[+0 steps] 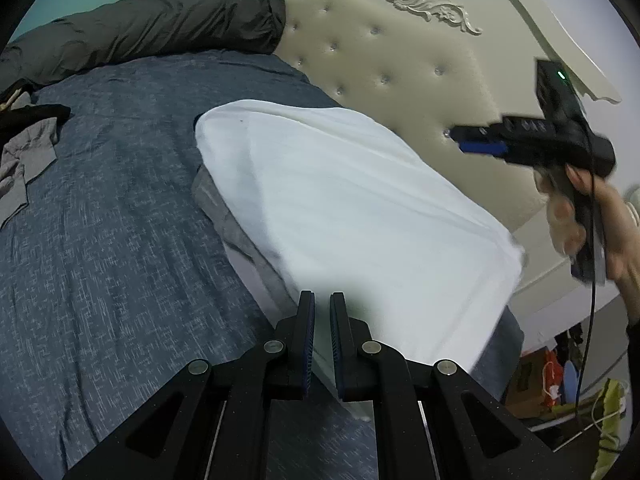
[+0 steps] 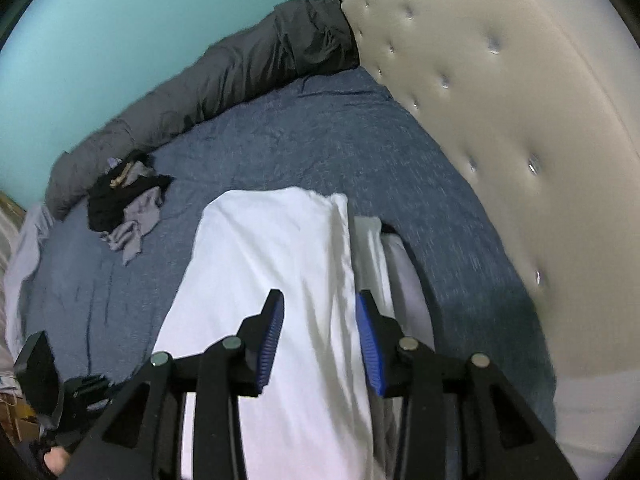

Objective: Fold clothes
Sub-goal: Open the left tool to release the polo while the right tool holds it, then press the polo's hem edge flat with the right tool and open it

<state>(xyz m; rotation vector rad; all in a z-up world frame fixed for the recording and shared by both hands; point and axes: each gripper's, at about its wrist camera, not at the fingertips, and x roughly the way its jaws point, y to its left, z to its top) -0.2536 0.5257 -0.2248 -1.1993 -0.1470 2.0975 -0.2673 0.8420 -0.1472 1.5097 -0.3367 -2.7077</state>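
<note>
A white garment (image 1: pixel 352 208) lies folded into a long rectangle on the blue bedspread (image 1: pixel 120 220), on top of a grey garment (image 1: pixel 240 236) whose edge shows along its left side. My left gripper (image 1: pixel 322 296) hovers at the near edge of the white garment; its fingers stand almost together with nothing between them. My right gripper (image 2: pixel 319 296) is open above the white garment (image 2: pixel 280 272), empty. From the left wrist view, the right gripper (image 1: pixel 458 140) is blurred in the air before the headboard, held by a hand (image 1: pixel 580 216).
A pile of grey and black clothes (image 2: pixel 128 208) lies on the far left of the bed. A rolled dark grey duvet (image 2: pixel 224 76) runs along the teal wall. The cream tufted headboard (image 1: pixel 400 64) stands to the right. Boxes and clutter (image 1: pixel 552 376) sit on the floor beside the bed.
</note>
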